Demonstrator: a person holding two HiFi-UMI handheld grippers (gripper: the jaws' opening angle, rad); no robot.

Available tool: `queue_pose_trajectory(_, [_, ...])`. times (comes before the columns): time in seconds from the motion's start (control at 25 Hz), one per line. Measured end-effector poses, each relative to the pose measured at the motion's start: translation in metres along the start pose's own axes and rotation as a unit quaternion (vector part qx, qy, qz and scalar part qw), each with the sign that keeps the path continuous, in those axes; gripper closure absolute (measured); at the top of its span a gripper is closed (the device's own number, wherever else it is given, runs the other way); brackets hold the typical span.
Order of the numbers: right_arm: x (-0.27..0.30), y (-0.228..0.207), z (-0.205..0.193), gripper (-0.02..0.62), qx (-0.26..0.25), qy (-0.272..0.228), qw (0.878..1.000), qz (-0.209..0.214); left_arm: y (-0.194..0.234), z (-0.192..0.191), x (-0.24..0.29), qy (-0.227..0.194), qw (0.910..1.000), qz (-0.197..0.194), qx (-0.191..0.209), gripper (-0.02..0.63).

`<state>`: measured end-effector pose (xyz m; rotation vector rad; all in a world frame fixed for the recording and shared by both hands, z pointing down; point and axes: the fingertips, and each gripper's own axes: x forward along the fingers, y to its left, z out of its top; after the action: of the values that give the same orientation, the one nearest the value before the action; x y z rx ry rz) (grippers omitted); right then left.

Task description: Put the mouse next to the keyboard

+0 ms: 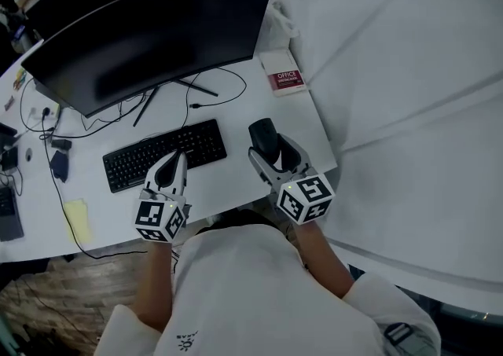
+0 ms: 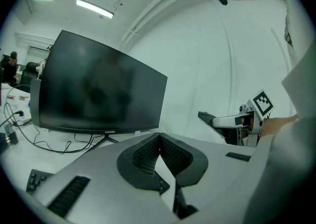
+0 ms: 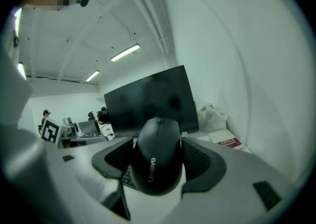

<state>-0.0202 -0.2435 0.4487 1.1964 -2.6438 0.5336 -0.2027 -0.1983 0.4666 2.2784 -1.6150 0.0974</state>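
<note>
The black mouse was pinched between the 2 jaws of the right gripper. It was held over the right part of the white worktop, near the right end of the black keyboard. Whether it touched the worktop could not be told. The left gripper was held over the keyboard's front edge, its jaws pressed together on nothing. 1 red-and-white box was seen at the back right corner, shut, its contents hidden. 1 crumpled white bag was seen beyond it, its contents not made out. The stand of the dark monitor was mostly hidden beneath the screen. Cables were trailed below it.
</note>
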Motion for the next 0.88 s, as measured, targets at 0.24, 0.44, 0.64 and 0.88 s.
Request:
queue_pose_trajectory(0.24, [0.025,-0.015,-0.024,0.284,-0.004,0.040,0.999,0.008,-0.009,-0.009,0.011,0.010,0.9999,0.008,-0.009,0.600])
queue_pose_trajectory(0.44, [0.042,-0.023,-0.038,0.284,-0.004,0.066,0.998,0.015,-0.013,-0.019,0.023,0.028,0.9995,0.014,-0.009,0.600])
queue_pose_trajectory(0.64, [0.057,-0.032,-0.053,0.284,-0.005,0.084,0.996,0.015,-0.013,-0.032,0.036,0.040,0.9988,0.019,-0.021,0.600])
queue_pose_trajectory(0.88, [0.074,-0.041,-0.077,0.284,0.003,0.108,0.994,0.004,-0.013,-0.041,0.047,0.048,0.9981,0.027,-0.028,0.600])
